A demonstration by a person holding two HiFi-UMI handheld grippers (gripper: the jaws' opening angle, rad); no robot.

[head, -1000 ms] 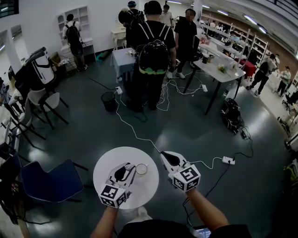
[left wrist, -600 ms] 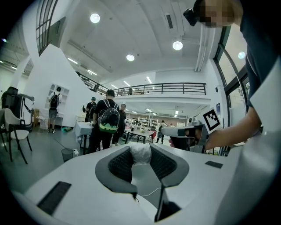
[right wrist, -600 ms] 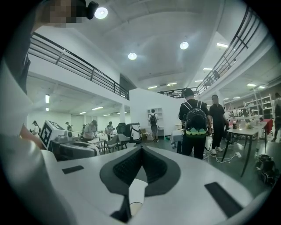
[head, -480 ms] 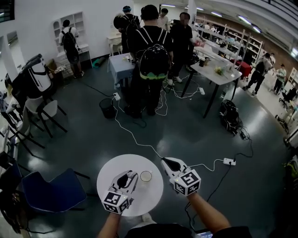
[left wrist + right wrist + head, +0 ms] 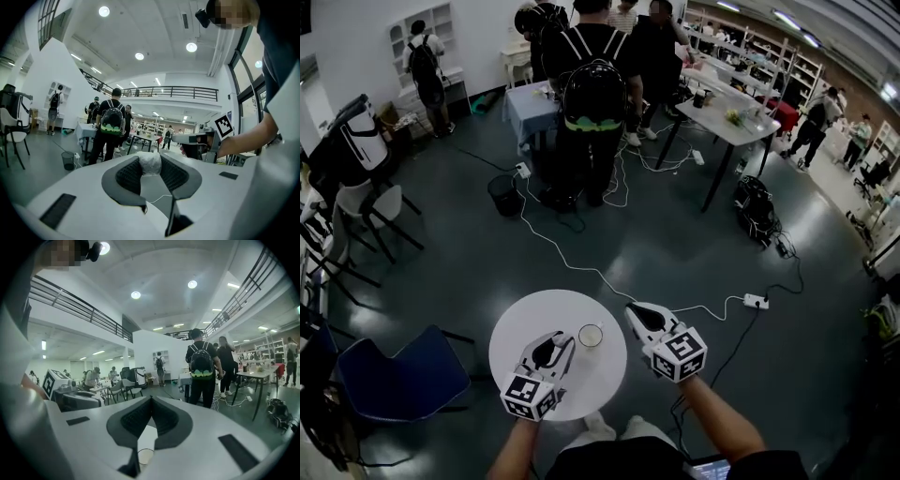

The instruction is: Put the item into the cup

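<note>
While the left claw (image 5: 558, 342) pinches a crumpled whitish item (image 5: 150, 164) between its ribbed pads, the right claw (image 5: 150, 402) is pressed together at the tips with nothing in it. Both are held over a round white counter (image 5: 517, 322), the left above its near part, the right at its right edge. Between them stands the cup (image 5: 591, 336), upright, just beside the left claw's tips; the item is not in it. Beyond the counter, across the dark floor (image 5: 675, 234), a person with a backpack (image 5: 593, 94) stands among others.
</note>
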